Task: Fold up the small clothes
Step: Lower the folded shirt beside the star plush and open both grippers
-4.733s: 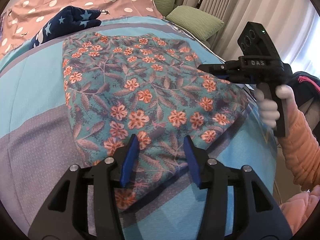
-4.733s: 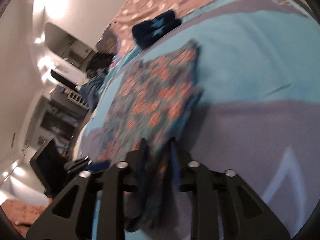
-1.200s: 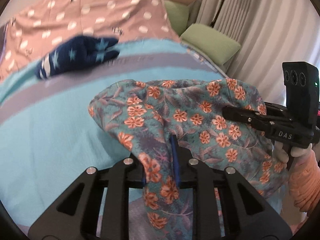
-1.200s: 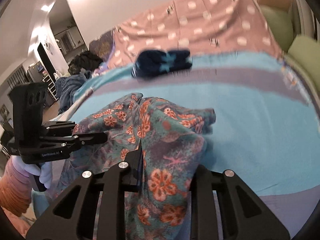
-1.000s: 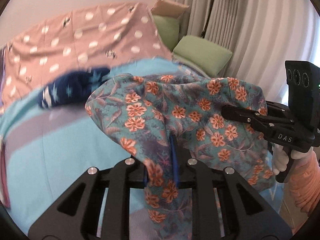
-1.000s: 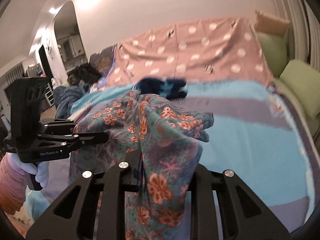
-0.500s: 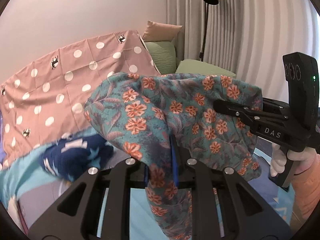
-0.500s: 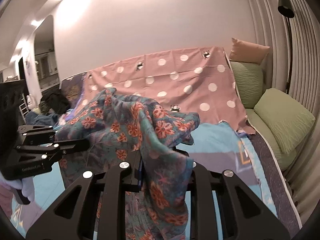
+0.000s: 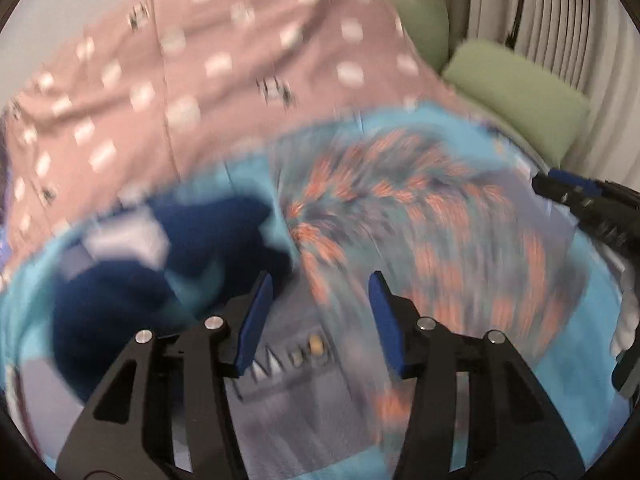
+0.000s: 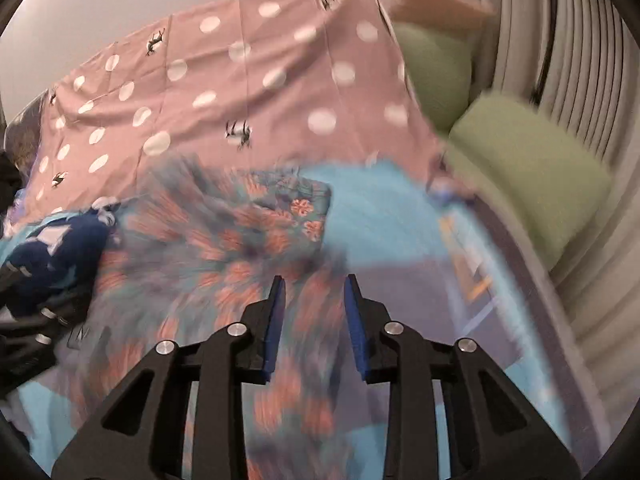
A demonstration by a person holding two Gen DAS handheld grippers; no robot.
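Note:
The floral teal-and-orange garment lies blurred on the blue bed sheet, right of a folded navy star garment. My left gripper hovers over the floral garment's near left edge, its jaws opening, with nothing pinched between the blue pads. In the right wrist view the floral garment spreads under my right gripper. Its jaws are opening too; cloth shows in the gap, but the pads do not press it. The navy garment sits at the left there.
A pink polka-dot cover drapes the far side of the bed. Green pillows and a pale curtain stand at the right. The other gripper's body shows at the right edge of the left wrist view.
Both grippers were shut on the floral garment and held it in the air. It now lies on the bed beside the navy garment, and both pairs of jaws have parted.

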